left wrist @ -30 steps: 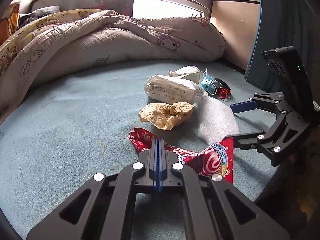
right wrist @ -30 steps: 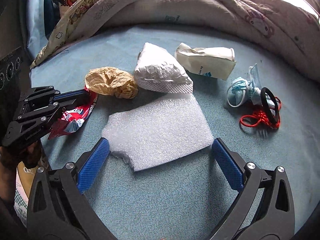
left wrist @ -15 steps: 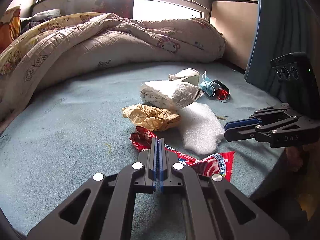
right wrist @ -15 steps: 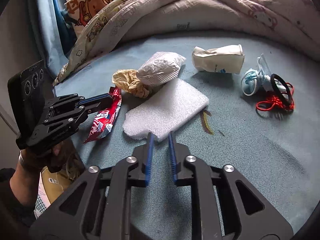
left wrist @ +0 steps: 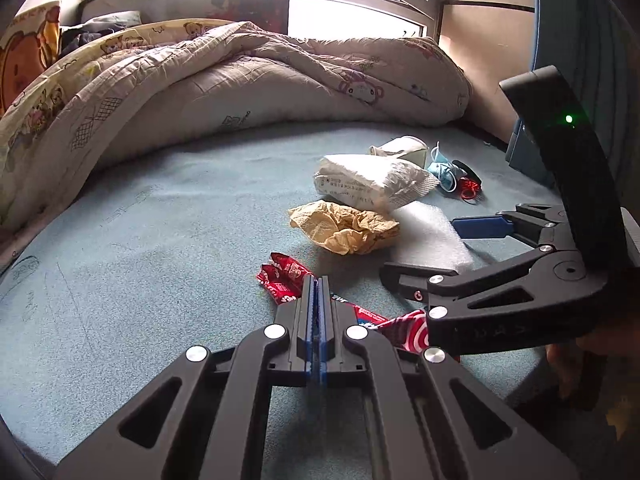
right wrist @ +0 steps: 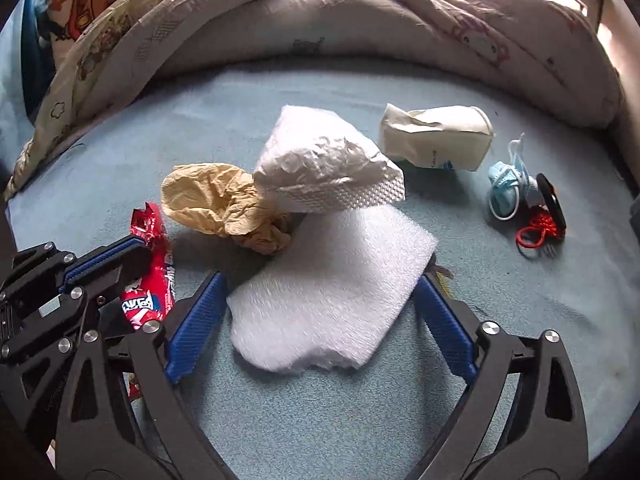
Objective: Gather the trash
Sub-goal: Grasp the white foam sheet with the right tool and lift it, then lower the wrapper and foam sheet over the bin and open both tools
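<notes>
Your left gripper (left wrist: pixel 318 292) has its blue pads pressed together on the crinkled red candy wrapper (right wrist: pixel 154 276), which lies flat on the pale blue bed sheet (left wrist: pixel 160 248) at the near left of the litter; that grip is unchanged from half a second ago. Just right of the wrapper and farther off sits the crumpled tan paper ball (right wrist: pixel 218 206), touching the puffy white plastic bag (right wrist: pixel 324 166) behind it. Nearer to you, the white foam sheet (right wrist: pixel 332 280) lies partly under both. Your right gripper (right wrist: pixel 320 308) has changed most: half a second ago its fingers were nearly together just short of the foam, and now they stand wide apart, one blue pad at each side edge of the sheet, not yet closed on it. Farther right, the flattened white paper cup (right wrist: pixel 438 144) rests well apart from the foam. At the far right the light blue face mask (right wrist: pixel 506 184), black ring (right wrist: pixel 552 200) and red cord (right wrist: pixel 538 230) lie bunched together. The patterned quilt (right wrist: pixel 320 20) is heaped along the far edge.
</notes>
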